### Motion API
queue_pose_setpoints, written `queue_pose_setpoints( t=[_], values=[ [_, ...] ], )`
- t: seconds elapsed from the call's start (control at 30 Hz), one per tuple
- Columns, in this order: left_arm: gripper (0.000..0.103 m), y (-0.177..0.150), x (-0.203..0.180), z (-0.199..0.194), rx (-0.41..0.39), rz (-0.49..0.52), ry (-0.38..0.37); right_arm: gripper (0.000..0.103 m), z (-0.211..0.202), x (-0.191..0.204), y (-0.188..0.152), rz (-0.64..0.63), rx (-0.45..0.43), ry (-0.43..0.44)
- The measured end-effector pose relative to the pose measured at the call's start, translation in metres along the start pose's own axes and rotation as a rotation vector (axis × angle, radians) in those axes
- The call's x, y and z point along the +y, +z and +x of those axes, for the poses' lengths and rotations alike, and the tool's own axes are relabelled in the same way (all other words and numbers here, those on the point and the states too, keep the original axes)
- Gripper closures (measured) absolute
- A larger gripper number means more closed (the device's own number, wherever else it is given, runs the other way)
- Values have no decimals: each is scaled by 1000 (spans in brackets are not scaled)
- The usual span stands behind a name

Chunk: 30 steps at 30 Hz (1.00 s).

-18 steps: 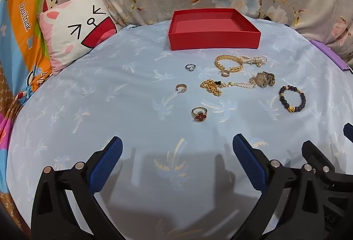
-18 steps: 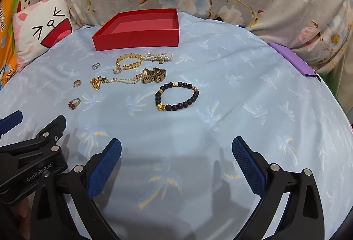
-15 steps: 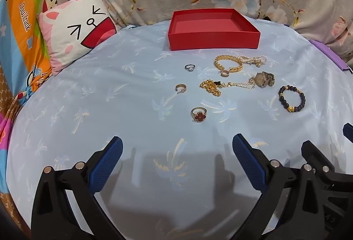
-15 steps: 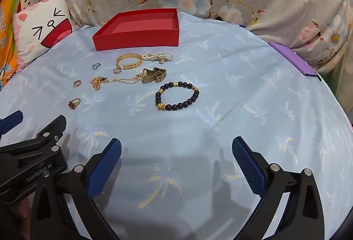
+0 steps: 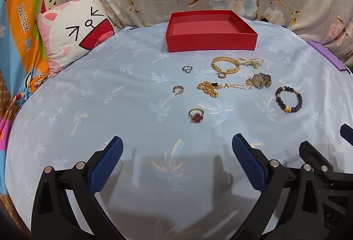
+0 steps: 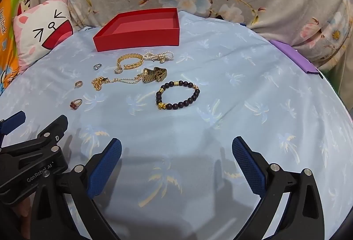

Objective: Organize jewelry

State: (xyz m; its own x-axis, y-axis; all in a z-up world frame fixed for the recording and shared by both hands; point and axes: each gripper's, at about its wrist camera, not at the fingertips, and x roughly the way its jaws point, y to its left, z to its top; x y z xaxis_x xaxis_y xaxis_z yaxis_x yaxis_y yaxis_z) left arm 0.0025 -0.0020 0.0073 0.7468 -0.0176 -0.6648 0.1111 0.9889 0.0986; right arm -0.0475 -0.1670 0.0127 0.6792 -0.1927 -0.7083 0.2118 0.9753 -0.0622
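Left wrist view: left gripper (image 5: 176, 158) spread wide, empty; clover ring (image 5: 196, 115) at 12 o'clock. Descend straight, pinch band. Right gripper (image 6: 176, 160) likewise agape.

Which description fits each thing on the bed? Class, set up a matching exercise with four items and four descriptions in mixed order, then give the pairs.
Column 1
1. red box
2. clover ring
3. beaded bracelet
4. pearl bracelet

Column 2
A. dark beads with gold accents
B. empty, at the far edge
C. white, beside the gold bangle
D. gold band, red flower face

Pairs: 1-B, 2-D, 3-A, 4-C
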Motion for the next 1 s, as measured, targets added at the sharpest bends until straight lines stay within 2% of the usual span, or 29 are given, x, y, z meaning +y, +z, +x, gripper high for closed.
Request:
queue_pose_setpoints(
  t=[0.37, 0.43, 1.0],
  values=[
    [7, 7, -4, 7, 3, -4, 3, 5, 0, 3, 3, 9, 7, 13],
    [7, -5, -2, 3, -7, 2, -1, 5, 0, 4, 3, 9, 7, 13],
    [7, -10, -3, 2, -9, -4, -3, 5, 1, 5, 3, 10, 11, 12]
  ],
)
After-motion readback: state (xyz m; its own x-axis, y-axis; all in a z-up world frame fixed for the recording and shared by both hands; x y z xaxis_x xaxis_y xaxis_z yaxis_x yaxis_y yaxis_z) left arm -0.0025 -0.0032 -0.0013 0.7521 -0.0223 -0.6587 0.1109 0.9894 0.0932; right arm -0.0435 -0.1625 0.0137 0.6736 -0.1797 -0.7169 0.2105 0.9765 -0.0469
